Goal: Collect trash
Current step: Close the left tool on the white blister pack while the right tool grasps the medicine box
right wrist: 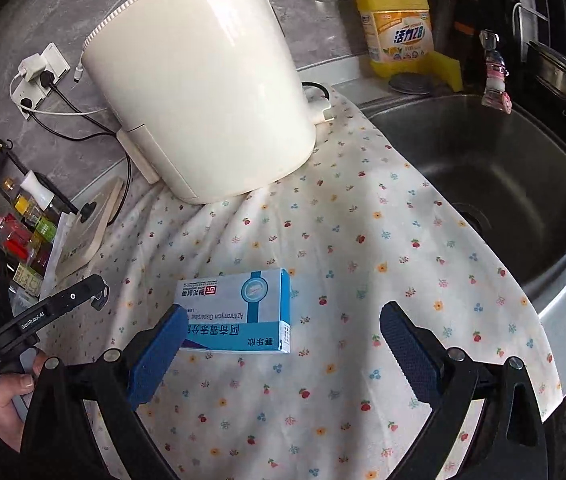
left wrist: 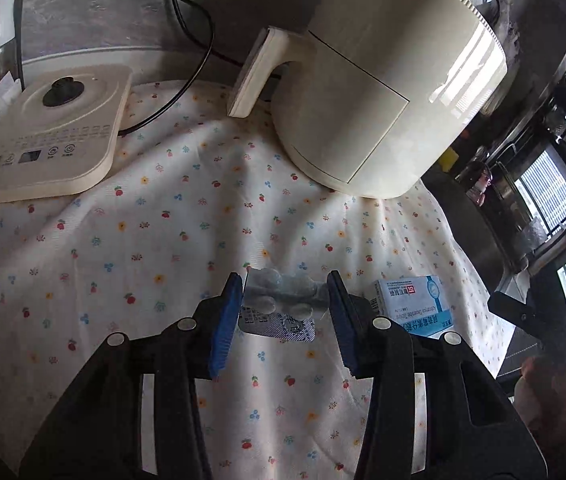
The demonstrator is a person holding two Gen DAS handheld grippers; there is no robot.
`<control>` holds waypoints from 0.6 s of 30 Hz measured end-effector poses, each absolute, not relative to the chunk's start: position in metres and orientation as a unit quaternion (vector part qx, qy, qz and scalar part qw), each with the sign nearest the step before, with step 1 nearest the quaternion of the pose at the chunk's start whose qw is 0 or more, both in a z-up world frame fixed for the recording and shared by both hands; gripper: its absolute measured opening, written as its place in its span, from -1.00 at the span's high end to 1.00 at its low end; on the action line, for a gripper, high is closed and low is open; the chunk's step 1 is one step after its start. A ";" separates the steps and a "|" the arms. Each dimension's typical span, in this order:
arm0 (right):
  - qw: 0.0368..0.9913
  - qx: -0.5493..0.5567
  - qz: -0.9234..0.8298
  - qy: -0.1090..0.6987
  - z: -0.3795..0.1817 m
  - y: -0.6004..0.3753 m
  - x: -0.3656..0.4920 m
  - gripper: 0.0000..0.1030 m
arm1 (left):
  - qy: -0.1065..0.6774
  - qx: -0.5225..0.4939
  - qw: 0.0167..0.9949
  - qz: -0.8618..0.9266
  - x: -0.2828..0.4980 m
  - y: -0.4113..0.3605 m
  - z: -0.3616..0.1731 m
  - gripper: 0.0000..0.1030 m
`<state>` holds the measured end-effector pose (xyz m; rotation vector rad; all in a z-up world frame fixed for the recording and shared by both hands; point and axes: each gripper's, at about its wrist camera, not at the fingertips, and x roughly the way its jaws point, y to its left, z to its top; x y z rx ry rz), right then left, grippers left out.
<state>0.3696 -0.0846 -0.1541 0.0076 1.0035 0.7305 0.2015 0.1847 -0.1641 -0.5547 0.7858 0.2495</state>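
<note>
A clear and silver pill blister pack (left wrist: pixel 283 304) is held between the blue pads of my left gripper (left wrist: pixel 285 300), just above the flowered cloth (left wrist: pixel 163 248). A blue and white medicine box (left wrist: pixel 415 304) lies on the cloth just right of that gripper. In the right wrist view the same box (right wrist: pixel 239 312) lies flat between and a little ahead of the fingers of my right gripper (right wrist: pixel 283 332), which is open wide and empty. Its left pad (right wrist: pixel 159 356) is close beside the box. The blister pack is not in the right wrist view.
A cream air fryer (right wrist: pixel 203 80) stands at the back of the cloth. A cream kettle base (left wrist: pixel 51 136) with its cord sits at the left. A steel sink (right wrist: pixel 503 184) lies to the right, with a yellow detergent bottle (right wrist: pixel 399 20) behind it. Small bottles (right wrist: pixel 23 232) stand at far left.
</note>
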 end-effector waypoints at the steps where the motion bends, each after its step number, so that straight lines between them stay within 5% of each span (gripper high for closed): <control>1: 0.808 -0.003 0.354 0.471 -0.154 -0.075 0.371 -0.82 | 0.374 -0.271 0.878 0.129 0.193 0.189 -0.164 0.15; 18: 0.743 -0.117 0.430 0.499 -0.180 0.029 0.380 -0.81 | 0.312 -0.327 0.857 0.248 0.083 0.214 -0.158 0.15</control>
